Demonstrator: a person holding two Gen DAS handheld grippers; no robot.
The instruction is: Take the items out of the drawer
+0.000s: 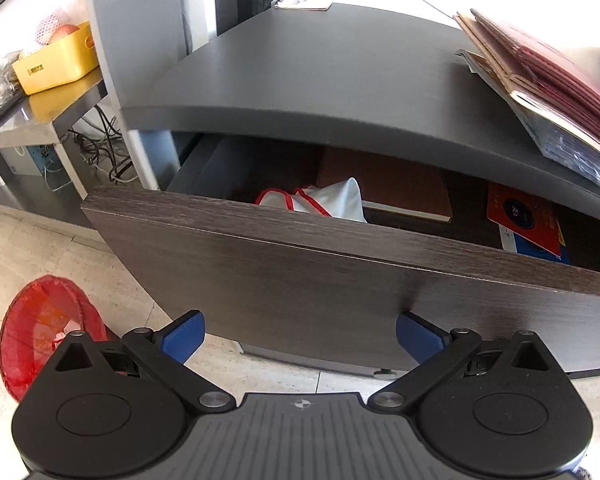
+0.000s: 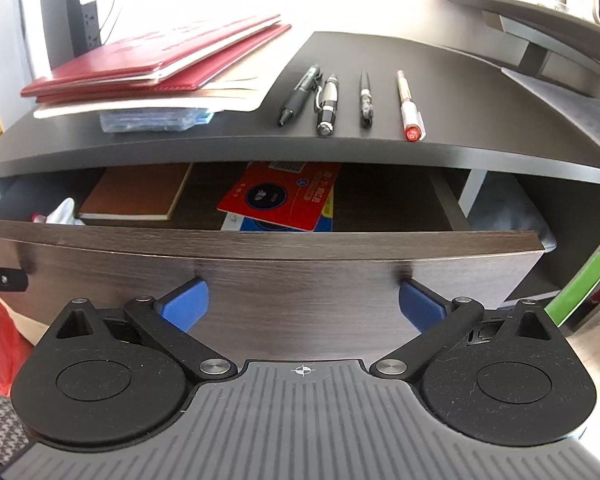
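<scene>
The dark wood drawer (image 1: 340, 272) stands pulled open under the desk top (image 1: 320, 76). Inside lie a white cloth with red trim (image 1: 320, 200), a brown notebook (image 1: 396, 188) and a red booklet (image 1: 524, 216) on a blue-and-white one. In the right wrist view the drawer front (image 2: 280, 276) is close, with the brown notebook (image 2: 136, 196), the red booklet (image 2: 280, 196) and a bit of the cloth (image 2: 62, 212). My left gripper (image 1: 300, 334) is open and empty before the drawer front. My right gripper (image 2: 303, 304) is open and empty, fingertips near the front.
On the desk top lie several pens (image 2: 328, 100) in a row and a stack of red folders (image 2: 152, 64), which also shows in the left wrist view (image 1: 548, 80). A red bin (image 1: 44, 328) stands on the floor at left. A yellow box (image 1: 56, 60) sits on a side table.
</scene>
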